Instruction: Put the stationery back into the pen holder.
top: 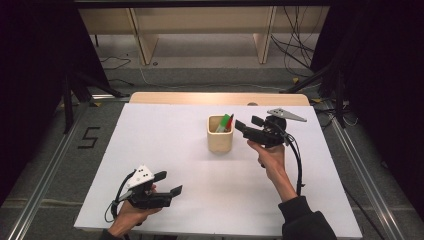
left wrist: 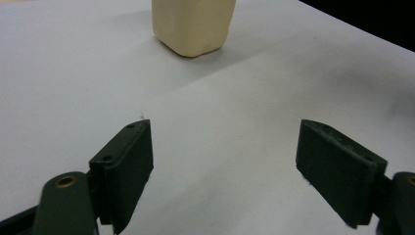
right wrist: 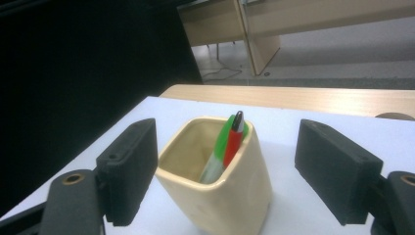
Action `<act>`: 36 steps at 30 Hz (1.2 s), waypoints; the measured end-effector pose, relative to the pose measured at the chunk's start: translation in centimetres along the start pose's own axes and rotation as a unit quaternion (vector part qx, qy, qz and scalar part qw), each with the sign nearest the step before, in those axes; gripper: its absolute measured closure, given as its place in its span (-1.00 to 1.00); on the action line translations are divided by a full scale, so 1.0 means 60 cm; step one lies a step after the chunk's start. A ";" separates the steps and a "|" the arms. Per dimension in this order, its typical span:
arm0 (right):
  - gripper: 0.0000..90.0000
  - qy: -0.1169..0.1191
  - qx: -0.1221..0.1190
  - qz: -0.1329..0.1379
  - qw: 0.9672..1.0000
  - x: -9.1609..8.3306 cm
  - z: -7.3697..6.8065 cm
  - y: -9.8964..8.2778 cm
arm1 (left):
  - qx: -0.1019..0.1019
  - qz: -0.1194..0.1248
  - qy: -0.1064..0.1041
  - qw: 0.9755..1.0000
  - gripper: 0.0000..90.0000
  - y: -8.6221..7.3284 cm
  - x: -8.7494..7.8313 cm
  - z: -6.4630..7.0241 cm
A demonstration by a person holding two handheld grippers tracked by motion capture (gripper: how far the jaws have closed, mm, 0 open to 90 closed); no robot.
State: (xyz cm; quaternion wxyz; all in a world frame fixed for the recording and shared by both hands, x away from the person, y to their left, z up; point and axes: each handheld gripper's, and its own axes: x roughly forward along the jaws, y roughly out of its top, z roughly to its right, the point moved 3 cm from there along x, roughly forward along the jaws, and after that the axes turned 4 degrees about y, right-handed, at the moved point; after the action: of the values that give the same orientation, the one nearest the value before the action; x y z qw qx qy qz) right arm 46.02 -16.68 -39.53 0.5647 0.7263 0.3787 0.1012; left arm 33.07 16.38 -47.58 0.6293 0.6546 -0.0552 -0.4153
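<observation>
A cream cup [top: 220,134] stands upright mid-table on the white sheet [top: 165,150], with a red pen [right wrist: 234,139] and a green pen [right wrist: 220,147] inside. Just beside it, the right gripper [top: 246,125] is released, holding nothing. Well apart, the left gripper [top: 169,183] is released too.

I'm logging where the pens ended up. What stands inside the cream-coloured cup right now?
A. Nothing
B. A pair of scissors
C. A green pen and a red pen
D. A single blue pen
C: the right gripper view shows a green pen and a red pen leaning together inside the cream cup, their tips rising just above its rim.
</observation>
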 end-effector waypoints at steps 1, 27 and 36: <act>-0.46 0.001 -0.004 0.000 1.000 -0.002 -0.001 0.000 | 0.000 0.000 0.000 1.000 -0.53 0.000 0.000 0.000; -0.56 0.044 -0.056 -0.020 0.997 -0.057 -0.041 -0.067 | -0.002 0.001 -0.005 1.000 -0.53 0.004 -0.001 0.001; -0.57 0.057 -0.065 -0.039 0.995 -0.070 -0.051 -0.098 | 0.003 -0.003 -0.005 1.000 -0.53 0.003 0.001 0.003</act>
State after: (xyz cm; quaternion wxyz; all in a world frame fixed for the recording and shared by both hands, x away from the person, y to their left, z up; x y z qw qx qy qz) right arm 38.79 -16.78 -42.58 0.5917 0.6658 0.4311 0.1445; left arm 33.08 16.18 -47.40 0.6258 0.6544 -0.0580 -0.4204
